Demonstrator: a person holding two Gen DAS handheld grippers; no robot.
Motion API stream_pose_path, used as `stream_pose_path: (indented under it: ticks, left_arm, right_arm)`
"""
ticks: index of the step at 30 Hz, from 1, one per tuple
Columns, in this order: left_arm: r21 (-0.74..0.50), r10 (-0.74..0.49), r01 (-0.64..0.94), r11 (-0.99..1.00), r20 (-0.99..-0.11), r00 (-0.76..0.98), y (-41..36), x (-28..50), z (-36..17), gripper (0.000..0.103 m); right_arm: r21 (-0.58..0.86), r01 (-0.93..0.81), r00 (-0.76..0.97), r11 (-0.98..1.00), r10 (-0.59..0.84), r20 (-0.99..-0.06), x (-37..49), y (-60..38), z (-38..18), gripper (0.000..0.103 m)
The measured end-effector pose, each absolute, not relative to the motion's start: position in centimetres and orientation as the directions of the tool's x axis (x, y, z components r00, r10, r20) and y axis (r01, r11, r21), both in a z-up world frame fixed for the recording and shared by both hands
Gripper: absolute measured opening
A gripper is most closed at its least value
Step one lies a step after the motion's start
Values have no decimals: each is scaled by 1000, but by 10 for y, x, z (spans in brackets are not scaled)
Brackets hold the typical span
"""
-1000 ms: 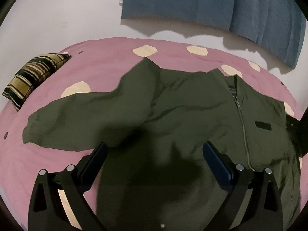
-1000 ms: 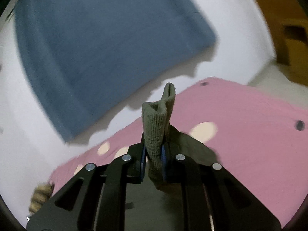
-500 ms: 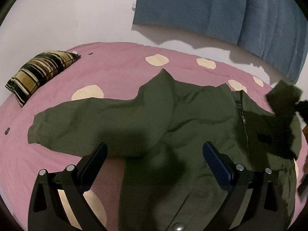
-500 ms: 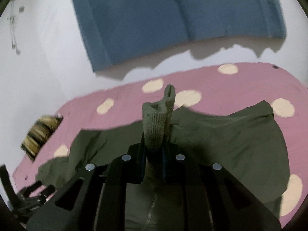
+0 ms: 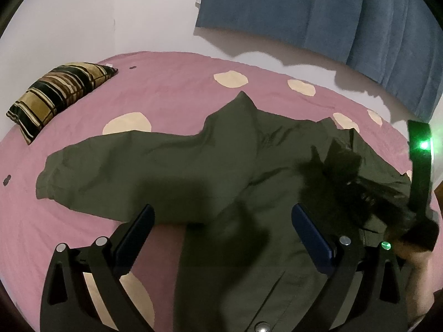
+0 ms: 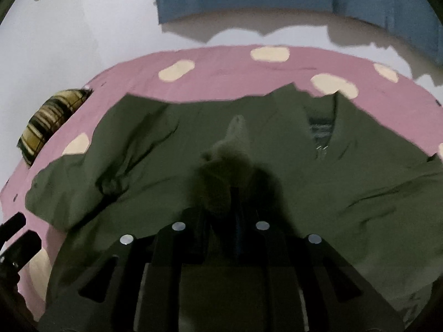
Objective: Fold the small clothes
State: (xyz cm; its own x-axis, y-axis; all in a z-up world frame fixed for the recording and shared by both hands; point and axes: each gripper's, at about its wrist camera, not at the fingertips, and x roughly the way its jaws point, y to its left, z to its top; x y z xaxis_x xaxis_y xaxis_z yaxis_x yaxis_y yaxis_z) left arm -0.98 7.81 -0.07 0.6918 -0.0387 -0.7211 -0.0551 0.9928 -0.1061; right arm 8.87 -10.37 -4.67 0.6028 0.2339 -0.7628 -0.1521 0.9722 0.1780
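Note:
An olive green zip jacket lies spread on a pink bedsheet with cream dots. Its left sleeve stretches out to the left. My left gripper is open and empty, hovering above the jacket's lower part. My right gripper is shut on the ribbed cuff of the right sleeve and holds it above the jacket's chest. The right gripper also shows in the left wrist view as a dark blur at the right. The jacket fills the right wrist view, collar and zip at the far side.
A striped brown and black cushion lies at the bed's far left corner. A blue cloth hangs on the white wall behind the bed. A device with a green light shows at the right edge.
My right gripper has swung left and down with the cuff, bringing the right sleeve over the jacket's body. My left gripper has drawn back a little and stays open.

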Motion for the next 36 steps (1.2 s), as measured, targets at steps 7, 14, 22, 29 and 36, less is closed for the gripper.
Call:
stream_pose_path:
  ticks: [7,14,22,29,36]
  left_arm:
    - [-104,-44,-48,993,-734,678,78,-8,-7,99]
    - [-105,-45,-49,993,-743,668,77,-7,-11,99]
    - [-87,-45,-31,996,-747,663,68,-9,-14,99]
    - [-81,-37,-38,996,-760,649,65,-7,-19,99]
    - [-87,-47,-30,996,-758,651,69,-7,-21,99]
  right_arm:
    - [308,-230,534,923,384,-753,73,-107,-46,43]
    - [422,-25,723,906,308,-618,19,-256,2,57]
    - [488,355,634,798,178,-753,0,-421,-60,57]
    - [445,276,554,852,238,-798,-4,-417,-94,16]
    - [494,257,583,831,275,-765,-9,-420,-90,28]
